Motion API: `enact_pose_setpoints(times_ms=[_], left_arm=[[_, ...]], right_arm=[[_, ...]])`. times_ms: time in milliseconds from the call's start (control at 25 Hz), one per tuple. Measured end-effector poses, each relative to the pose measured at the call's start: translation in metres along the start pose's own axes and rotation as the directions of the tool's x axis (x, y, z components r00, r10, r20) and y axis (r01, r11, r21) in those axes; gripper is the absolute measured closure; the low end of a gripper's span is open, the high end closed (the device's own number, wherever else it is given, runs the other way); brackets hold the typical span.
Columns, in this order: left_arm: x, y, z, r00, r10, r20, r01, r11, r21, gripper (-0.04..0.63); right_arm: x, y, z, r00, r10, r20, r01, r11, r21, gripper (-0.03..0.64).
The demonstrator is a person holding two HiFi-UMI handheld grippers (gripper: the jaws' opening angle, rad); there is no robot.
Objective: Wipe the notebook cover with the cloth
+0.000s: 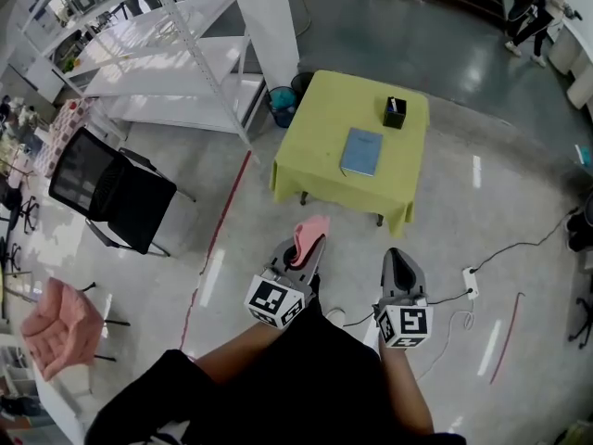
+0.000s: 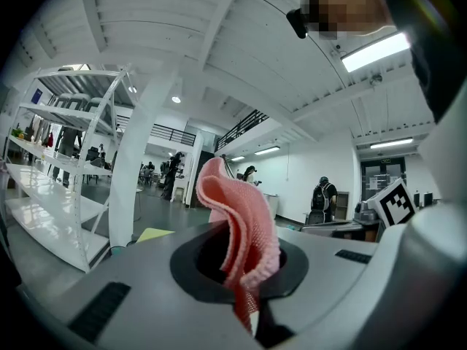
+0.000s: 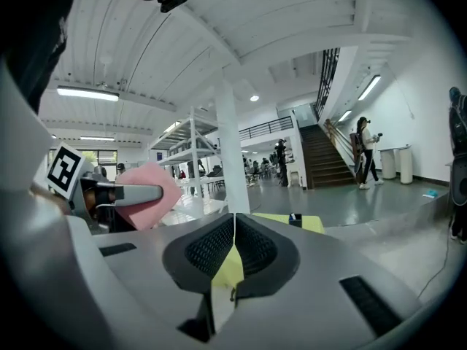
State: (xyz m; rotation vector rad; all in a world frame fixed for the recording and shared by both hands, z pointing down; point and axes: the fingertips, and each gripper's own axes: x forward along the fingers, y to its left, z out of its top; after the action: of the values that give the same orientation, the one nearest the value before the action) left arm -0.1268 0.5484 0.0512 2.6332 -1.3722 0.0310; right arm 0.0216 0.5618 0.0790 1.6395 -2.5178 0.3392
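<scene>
Left gripper view shows the left gripper (image 2: pixel 244 268) closed on a pink cloth (image 2: pixel 241 217), which stands up out of the jaws in a fold. The right gripper (image 3: pixel 233 250) has its jaws together and holds nothing. Both are held low in front of the person, well apart from the table (image 1: pixel 334 109). The notebook (image 1: pixel 361 151) lies flat near the middle of the table, with a black box (image 1: pixel 395 112) at the far right corner. I judge that wiping has not begun; the step in hand is the approach. The next move calls for reaching the near edge and laying the cloth flat on the cover, perhaps with the right gripper steadying the notebook.
</scene>
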Motion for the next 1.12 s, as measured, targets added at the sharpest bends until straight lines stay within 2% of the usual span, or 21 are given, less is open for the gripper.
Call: enact_pose_setpoints(times_ms=[120, 320, 560, 680, 880, 1000, 1120], left_arm=[[0.021, 0.023, 0.0, 1.0, 0.003, -0.002, -0.003, 1.0, -0.005, 0.572], [0.057, 0.062, 0.005, 0.999, -0.033, 0.034, 0.035, 0.998, -0.046, 0.572], [0.107, 0.14, 0.023, 0.999, -0.033, 0.042, 0.037, 0.995, -0.089, 0.572], [0.129, 0.178, 0.023, 0.999, -0.048, 0.026, 0.051, 0.992, -0.116, 0.572], [0.161, 0.225, 0.025, 0.993, -0.114, 0.018, 0.116, 0.981, -0.153, 0.572], [0.179, 0.251, 0.025, 0.992, -0.129, 0.005, 0.128, 0.979, -0.161, 0.572], [0.198, 0.275, 0.021, 0.991, -0.134, -0.013, 0.129, 0.973, -0.191, 0.572]], right_arm=[[0.03, 0.005, -0.007, 0.998, 0.049, -0.05, -0.05, 0.999, -0.017, 0.586], [0.088, -0.004, -0.003, 0.994, 0.048, -0.098, -0.051, 0.998, -0.029, 0.586], [0.178, -0.011, 0.022, 0.989, 0.056, -0.14, -0.067, 0.995, -0.075, 0.584], [0.221, -0.012, 0.033, 0.986, 0.062, -0.155, -0.073, 0.995, -0.066, 0.584], [0.283, -0.012, 0.044, 0.982, 0.041, -0.183, -0.052, 0.997, -0.053, 0.585], [0.313, -0.018, 0.049, 0.983, 0.031, -0.181, -0.043, 0.997, -0.061, 0.585], [0.337, -0.03, 0.057, 0.985, -0.013, -0.172, 0.006, 0.999, -0.044, 0.584]])
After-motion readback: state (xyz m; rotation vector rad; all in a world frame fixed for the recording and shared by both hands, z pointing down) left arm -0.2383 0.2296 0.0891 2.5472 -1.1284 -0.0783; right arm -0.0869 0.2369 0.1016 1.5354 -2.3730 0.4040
